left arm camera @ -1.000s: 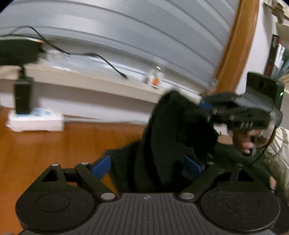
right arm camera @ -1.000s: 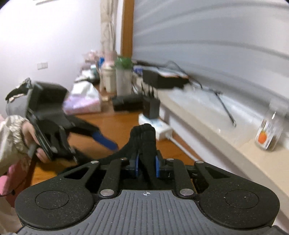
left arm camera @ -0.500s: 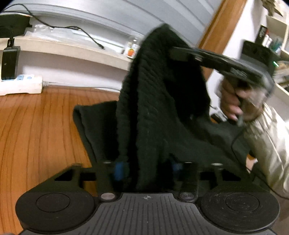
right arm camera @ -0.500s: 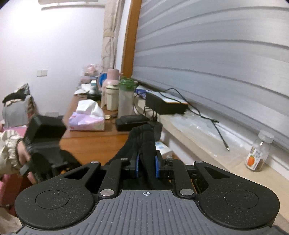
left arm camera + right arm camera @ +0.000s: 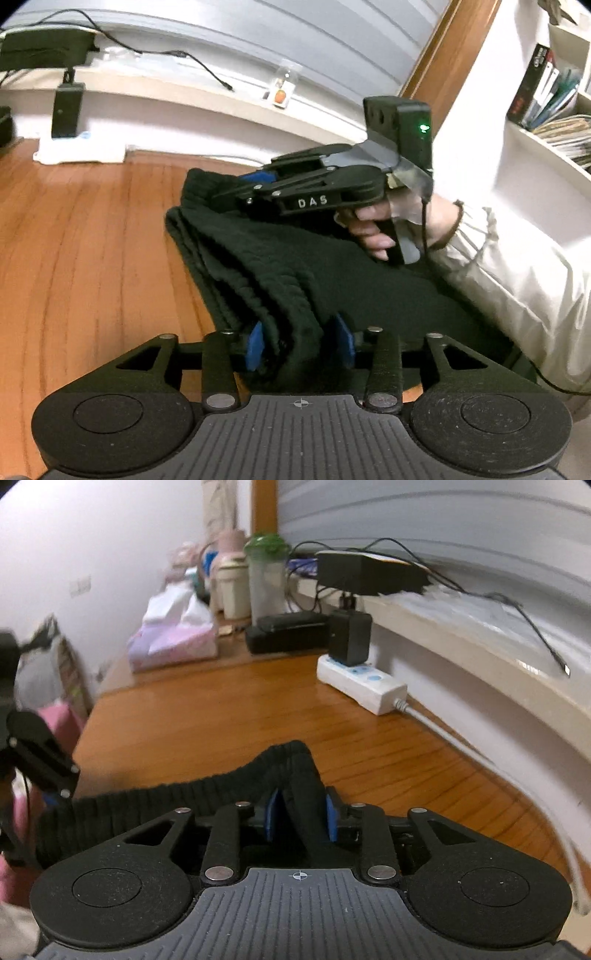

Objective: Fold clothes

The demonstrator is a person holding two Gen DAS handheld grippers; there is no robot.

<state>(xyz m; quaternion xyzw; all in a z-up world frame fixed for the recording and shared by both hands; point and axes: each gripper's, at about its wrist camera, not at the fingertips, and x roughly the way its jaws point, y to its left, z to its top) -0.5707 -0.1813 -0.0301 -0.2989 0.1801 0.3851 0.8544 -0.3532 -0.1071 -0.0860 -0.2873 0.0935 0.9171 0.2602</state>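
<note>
So the wooden table (image 5: 74, 258) took up most of both views, orange-brown boards running across the left and middle of the left wrist frame. On it, in the centre of that frame, lay the black knit sweater (image 5: 295, 266), ribbed, bunched in thick folds, stretching from my fingers at the bottom up to the middle of the frame.

My left gripper (image 5: 300, 345) sat at the bottom centre, and its blue pads (image 5: 254, 345) had a thick wad of the sweater's ribbed edge between them, fairly narrow gap, fabric filling it. My right gripper (image 5: 258, 181) showed up in the middle right of the same frame, my hand (image 5: 373, 229) wrapped round its handle, cream sleeve (image 5: 517, 280) trailing to the lower right. Its tips were buried in the far end of the sweater. From the right wrist view, bottom centre, the same gripper's pads (image 5: 330, 819) were pinched on a fold of the knit, with the rest of the ribbed hem running off toward the lower left of the frame.

Smaller stuff: a white power strip (image 5: 362, 683) with a black adapter (image 5: 349, 638) plugged in, centre right of the right wrist frame, against the window ledge (image 5: 480, 664). A pink tissue pack (image 5: 173, 642) upper left, a green-lidded bottle (image 5: 267, 579) at top centre, and a tiny jar (image 5: 284, 88) on the ledge at the top of the left view.
</note>
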